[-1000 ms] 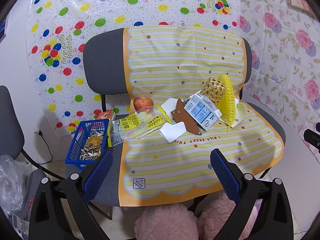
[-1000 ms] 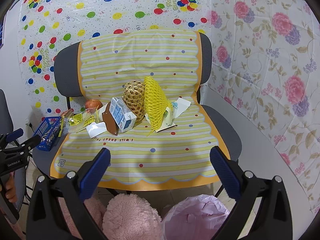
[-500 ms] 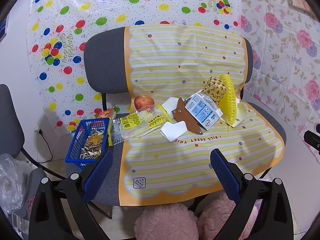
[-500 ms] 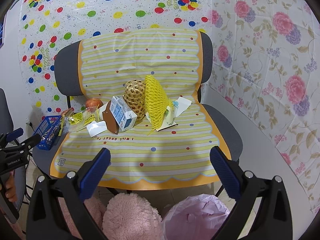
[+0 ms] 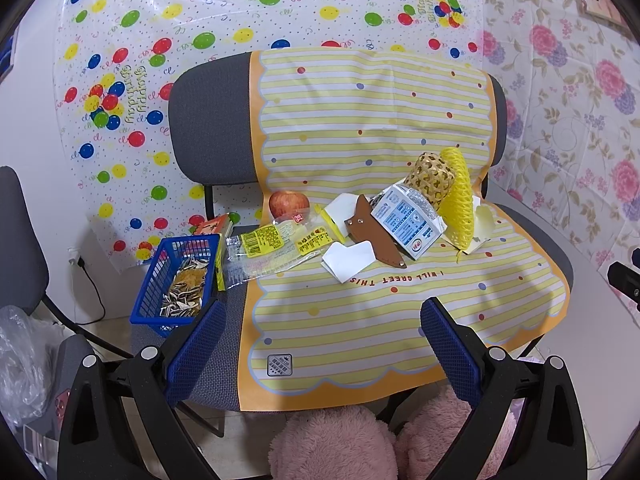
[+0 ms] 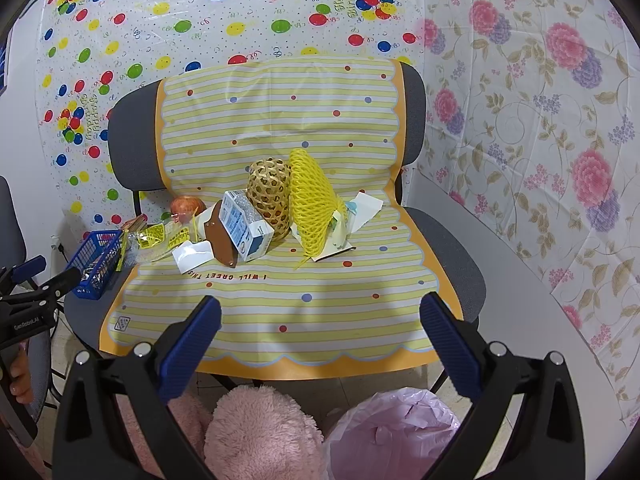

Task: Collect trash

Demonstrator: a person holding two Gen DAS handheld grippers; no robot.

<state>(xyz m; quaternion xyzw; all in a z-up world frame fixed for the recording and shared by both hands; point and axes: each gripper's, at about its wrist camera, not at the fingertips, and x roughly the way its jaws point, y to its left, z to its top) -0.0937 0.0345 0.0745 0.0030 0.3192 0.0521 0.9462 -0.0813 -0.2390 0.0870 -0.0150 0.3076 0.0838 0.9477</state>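
A pile of trash lies on a chair seat covered by a yellow striped sheet (image 5: 360, 320): a milk carton (image 5: 408, 226) (image 6: 246, 226), yellow foam net (image 5: 456, 196) (image 6: 312, 200), clear wrapper with yellow labels (image 5: 272, 248), white paper (image 5: 348, 258), and a brown leather piece (image 5: 374, 234). A pink-lined bin (image 6: 388, 436) stands below the seat. My left gripper (image 5: 322, 334) and right gripper (image 6: 320, 328) are both open and empty, in front of the seat's front edge.
A woven basket (image 6: 270, 192) and an apple (image 5: 289, 204) sit among the trash. A blue basket of seed shells (image 5: 180, 280) is on the seat's left. Pink fluffy slippers (image 5: 336, 444) are below. Another chair (image 5: 20, 240) stands left.
Both grippers have stayed nearly still; the left view has shifted very slightly. Nothing was taken hold of.
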